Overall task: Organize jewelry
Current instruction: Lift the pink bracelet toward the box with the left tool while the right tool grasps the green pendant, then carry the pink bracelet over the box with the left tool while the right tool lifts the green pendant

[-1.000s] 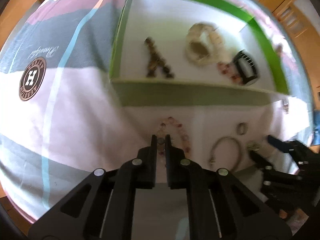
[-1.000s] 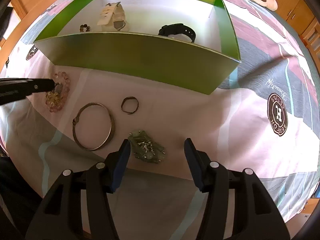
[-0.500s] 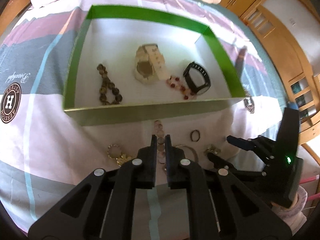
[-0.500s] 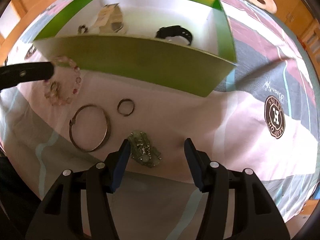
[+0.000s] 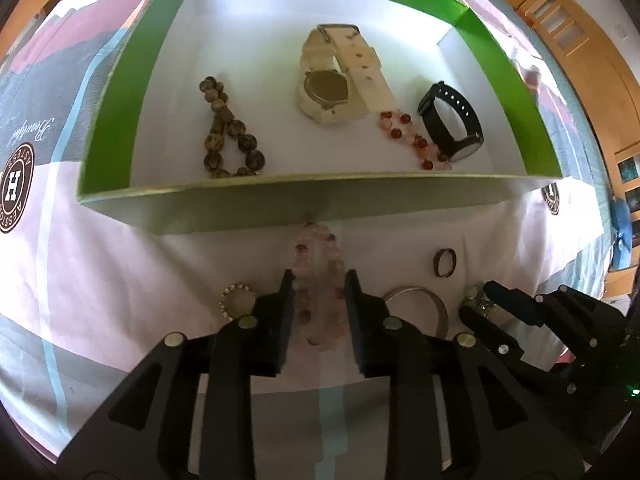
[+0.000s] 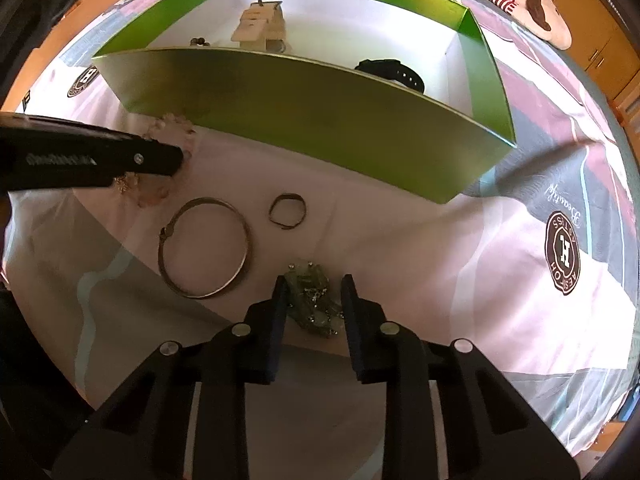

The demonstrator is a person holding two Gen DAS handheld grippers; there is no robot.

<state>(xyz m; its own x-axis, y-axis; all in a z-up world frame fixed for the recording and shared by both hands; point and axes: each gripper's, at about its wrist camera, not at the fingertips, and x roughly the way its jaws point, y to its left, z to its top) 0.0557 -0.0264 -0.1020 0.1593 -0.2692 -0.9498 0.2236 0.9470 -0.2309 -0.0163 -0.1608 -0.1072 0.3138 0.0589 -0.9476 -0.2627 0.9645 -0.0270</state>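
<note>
A green box (image 5: pixel 320 206) with a white floor holds a brown bead bracelet (image 5: pixel 228 128), a cream watch (image 5: pixel 336 80), a red bead bracelet (image 5: pixel 412 136) and a black band (image 5: pixel 450 120). My left gripper (image 5: pixel 319 286) is open, its fingers on either side of a pink bead bracelet (image 5: pixel 320 276) that lies on the cloth against the box's near wall. My right gripper (image 6: pixel 313 290) is open around a green jewelry piece (image 6: pixel 314 304) on the cloth. The box also shows in the right wrist view (image 6: pixel 312 108).
On the patterned cloth lie a metal bangle (image 6: pixel 204 252), a small dark ring (image 6: pixel 287 210) and a small rhinestone ring (image 5: pixel 237 300). The left gripper's arm (image 6: pixel 80 160) reaches in from the left of the right wrist view. Wooden cabinets (image 5: pixel 592 60) stand behind.
My left gripper lifted the pink bracelet, carried it toward the box, then opened and let it go on the cloth by the wall. My right gripper narrowed around the green piece.
</note>
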